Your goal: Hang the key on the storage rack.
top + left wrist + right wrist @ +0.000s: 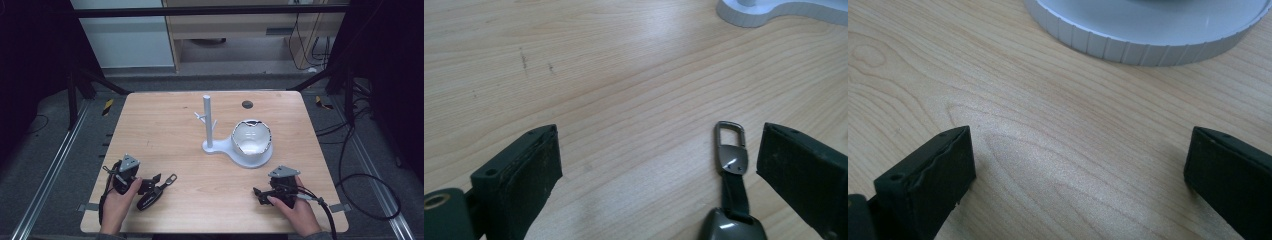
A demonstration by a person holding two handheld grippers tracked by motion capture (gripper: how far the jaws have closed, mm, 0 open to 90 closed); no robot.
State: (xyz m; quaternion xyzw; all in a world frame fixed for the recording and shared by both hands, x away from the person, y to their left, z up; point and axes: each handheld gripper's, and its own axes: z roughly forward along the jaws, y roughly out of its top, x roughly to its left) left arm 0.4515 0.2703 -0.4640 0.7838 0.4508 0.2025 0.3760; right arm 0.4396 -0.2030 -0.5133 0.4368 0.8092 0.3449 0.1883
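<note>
Key fob (731,220) between wide-open left gripper (659,165) jaws, near right jaw; right gripper (1080,175) wide open, empty.

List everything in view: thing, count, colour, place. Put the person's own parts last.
table: one, light wood, centre of the high view.
stand: one, white, upright post with small pegs on a flat base, mid-table.
bowl: one, white with a dark broken-looking rim, on the stand's base, right of the post.
key fob: one, dark with a metal clip, near edge, by the left gripper.
round port: one, dark, far edge of the table.
left gripper: one, black, jaws open, near left.
right gripper: one, black, jaws open, near right.
hands: two, holding the grippers.
</note>
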